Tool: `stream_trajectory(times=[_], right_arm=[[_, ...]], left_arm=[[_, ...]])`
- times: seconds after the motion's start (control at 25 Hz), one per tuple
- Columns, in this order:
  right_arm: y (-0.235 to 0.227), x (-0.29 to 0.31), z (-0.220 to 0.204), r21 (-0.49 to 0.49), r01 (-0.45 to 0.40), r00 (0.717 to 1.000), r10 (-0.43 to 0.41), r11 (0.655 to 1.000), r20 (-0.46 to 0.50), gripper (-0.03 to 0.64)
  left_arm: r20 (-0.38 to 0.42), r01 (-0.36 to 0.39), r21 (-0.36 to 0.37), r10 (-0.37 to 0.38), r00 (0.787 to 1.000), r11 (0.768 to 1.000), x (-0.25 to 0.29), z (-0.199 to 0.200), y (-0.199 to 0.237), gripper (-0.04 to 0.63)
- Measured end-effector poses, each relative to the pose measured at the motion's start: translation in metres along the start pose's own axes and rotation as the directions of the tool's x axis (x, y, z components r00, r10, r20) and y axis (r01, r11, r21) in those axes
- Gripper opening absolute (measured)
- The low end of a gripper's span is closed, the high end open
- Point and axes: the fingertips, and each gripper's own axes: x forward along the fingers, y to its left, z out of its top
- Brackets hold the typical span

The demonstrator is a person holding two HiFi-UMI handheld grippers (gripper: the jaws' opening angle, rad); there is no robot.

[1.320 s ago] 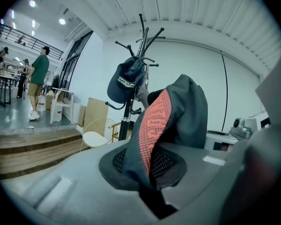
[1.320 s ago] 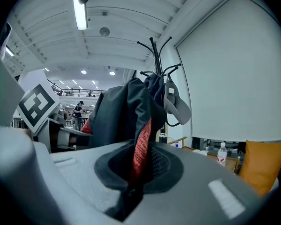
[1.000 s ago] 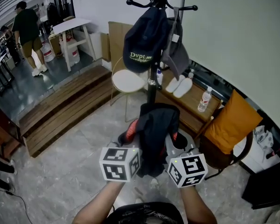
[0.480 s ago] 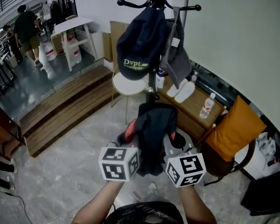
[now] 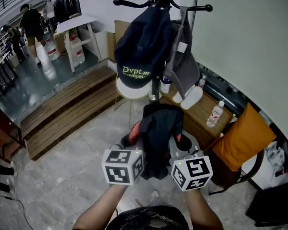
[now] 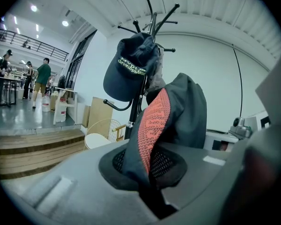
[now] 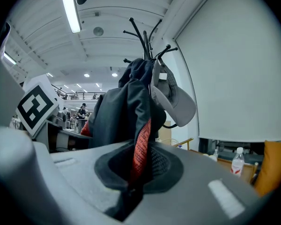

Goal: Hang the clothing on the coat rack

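Left gripper (image 6: 149,170), right gripper (image 7: 133,170): garment (image 5: 159,131) in both.

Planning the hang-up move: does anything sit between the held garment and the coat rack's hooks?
Yes. A dark cap and a gray cap hang from the coat rack, above the garment; two side hooks look bare.

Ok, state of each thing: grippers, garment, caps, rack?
Black garment with orange-red mesh trim: bunched, held up, not yet hung.
Left gripper: shut on the garment.
Right gripper: shut on the garment.
Dark navy cap: hanging on the rack.
Grey cap: hanging beside it.
Black metal coat rack: upright.
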Motion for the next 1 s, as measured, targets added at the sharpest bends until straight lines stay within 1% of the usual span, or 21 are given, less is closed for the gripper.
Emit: stream_trajectory(times=[0.6, 1.0], right_arm=[[-0.029, 0.038, 0.004, -0.001, -0.034, 0.999, 0.034, 0.999, 0.004, 0.023], [-0.039, 0.058, 0.003, 0.000, -0.056, 0.998, 0.056, 0.998, 0.002, 0.023]], left_arm=[[0.014, -0.032, -0.010, 0.032, 0.999, 0.999, 0.040, 0.015, 0.010, 0.023], [0.014, -0.053, -0.018, 0.054, 0.998, 0.998, 0.060, 0.018, 0.018, 0.022]])
